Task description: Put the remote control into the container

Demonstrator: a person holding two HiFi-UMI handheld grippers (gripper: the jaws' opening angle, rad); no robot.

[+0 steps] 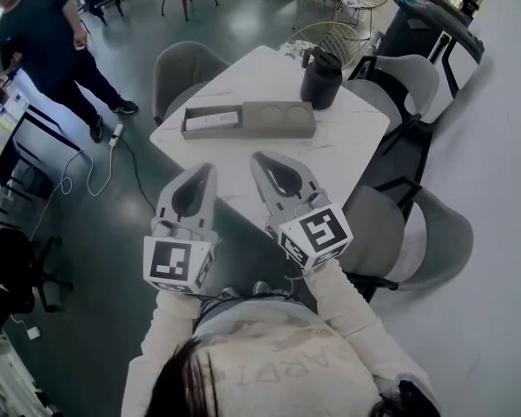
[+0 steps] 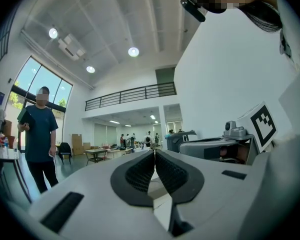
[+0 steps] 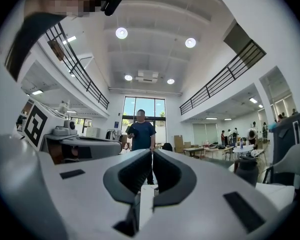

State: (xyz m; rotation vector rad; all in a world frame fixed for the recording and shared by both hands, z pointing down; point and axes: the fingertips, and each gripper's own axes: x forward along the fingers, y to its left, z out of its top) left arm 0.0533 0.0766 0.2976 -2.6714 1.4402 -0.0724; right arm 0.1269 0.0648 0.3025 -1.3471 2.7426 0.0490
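In the head view, a grey container [image 1: 278,122] lies on the white table [image 1: 356,137]. A pale, long remote control [image 1: 213,121] rests in its left compartment, and two round hollows fill its right part. My left gripper [image 1: 204,170] and my right gripper [image 1: 260,159] hover side by side above the table's near edge, well short of the container. Both point level toward it. Both are shut, with nothing between the jaws. The left gripper [image 2: 154,154] and the right gripper [image 3: 151,154] show closed, empty jaws in their own views, and neither view shows the container.
A dark jug [image 1: 321,78] stands on the table behind the container. Grey chairs [image 1: 187,68] ring the table, one close on my right [image 1: 434,233]. A person [image 1: 48,37] stands on the floor at far left, near a white cable [image 1: 91,168].
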